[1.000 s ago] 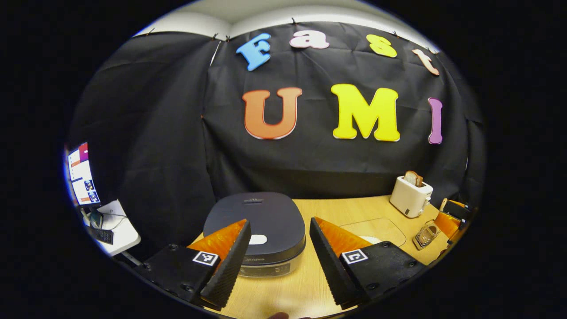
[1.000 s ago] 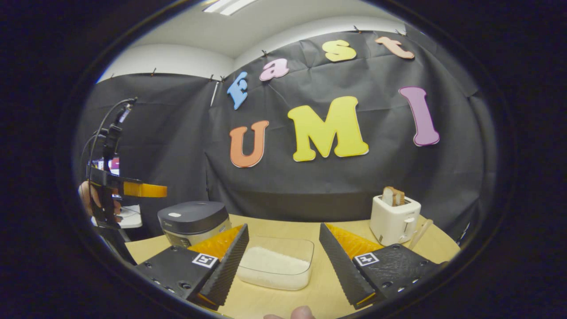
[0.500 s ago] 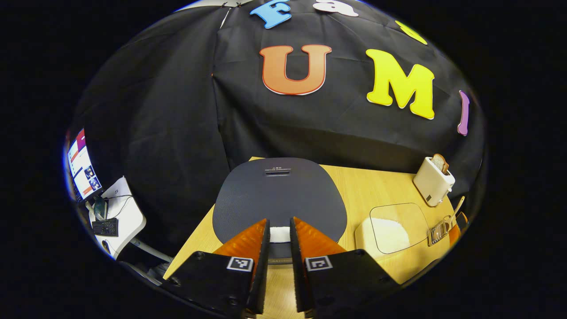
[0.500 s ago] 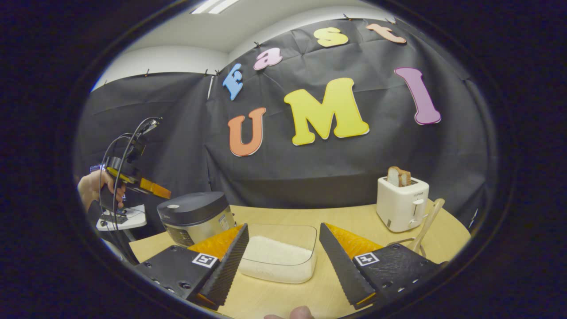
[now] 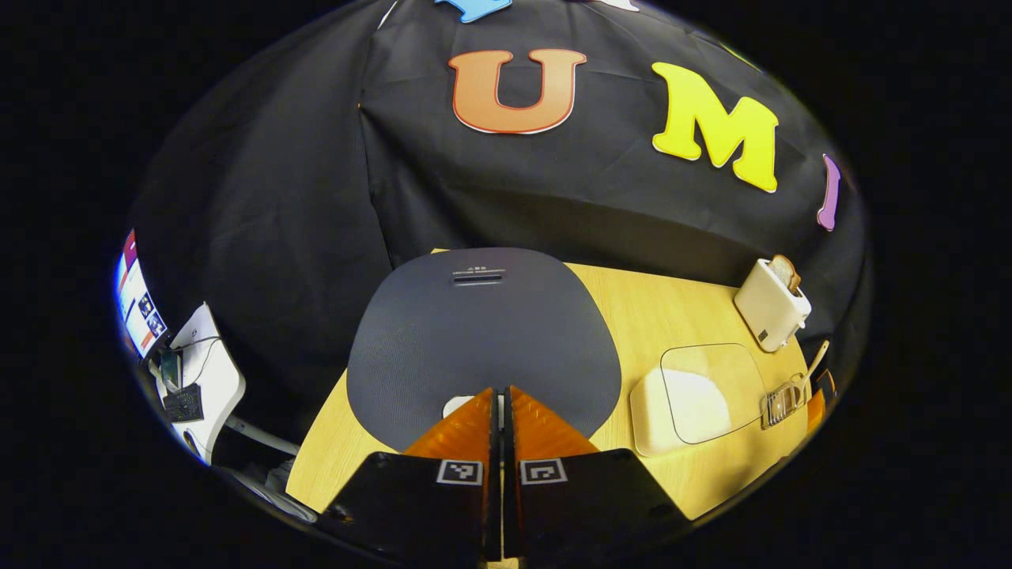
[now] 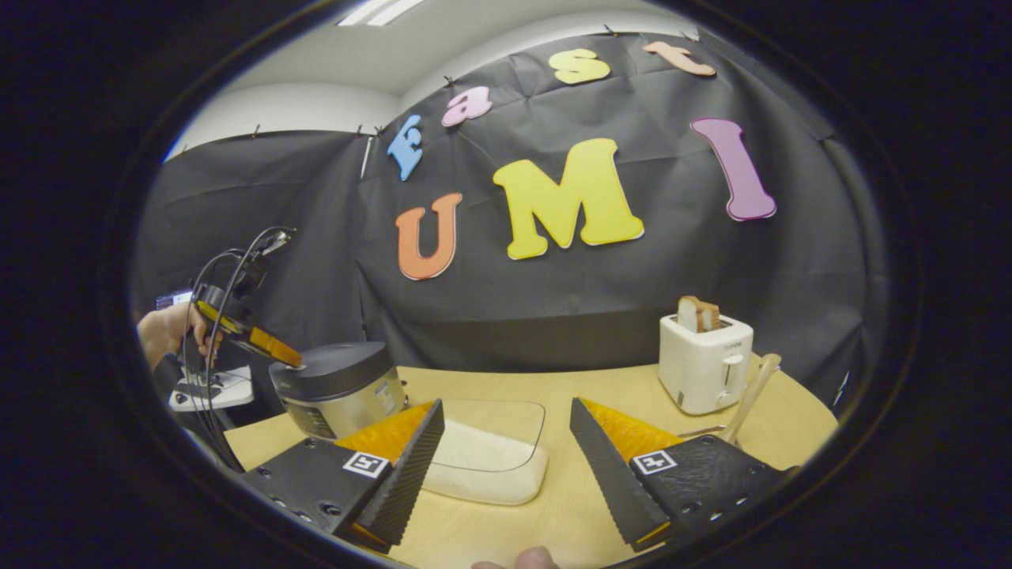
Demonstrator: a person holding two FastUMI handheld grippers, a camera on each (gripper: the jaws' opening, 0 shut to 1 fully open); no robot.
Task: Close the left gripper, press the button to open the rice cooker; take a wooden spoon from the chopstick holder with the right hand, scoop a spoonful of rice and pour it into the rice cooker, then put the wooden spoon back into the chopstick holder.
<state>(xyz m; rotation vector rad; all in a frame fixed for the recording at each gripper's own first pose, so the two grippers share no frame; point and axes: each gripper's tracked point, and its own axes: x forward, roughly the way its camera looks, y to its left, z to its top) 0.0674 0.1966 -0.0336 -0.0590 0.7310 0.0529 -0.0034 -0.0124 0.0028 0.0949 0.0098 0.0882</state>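
Observation:
In the left gripper view my left gripper (image 5: pixel 498 393) is shut, its tips down on the front of the dark grey rice cooker lid (image 5: pixel 482 324), over the white button (image 5: pixel 456 405). The lid is down. In the right gripper view that gripper (image 6: pixel 286 359) touches the rice cooker (image 6: pixel 336 387), with a hand (image 6: pixel 166 336) holding it. My right gripper (image 6: pixel 507 405) stands open and holds nothing, above the clear rice container (image 6: pixel 490 462). The wooden spoon (image 6: pixel 751 393) leans at the right, standing in the wire chopstick holder (image 5: pixel 781 401).
A white toaster (image 6: pixel 704 363) with bread stands at the back right of the wooden table (image 6: pixel 569 506). The rice container (image 5: pixel 688 395) lies between cooker and holder. Off the table's left edge are a monitor (image 5: pixel 136 296) and a small white side table (image 5: pixel 207 375).
My left gripper has gone from open to shut and come down onto the front of the cooker lid. The right gripper stayed open and shifted only slightly.

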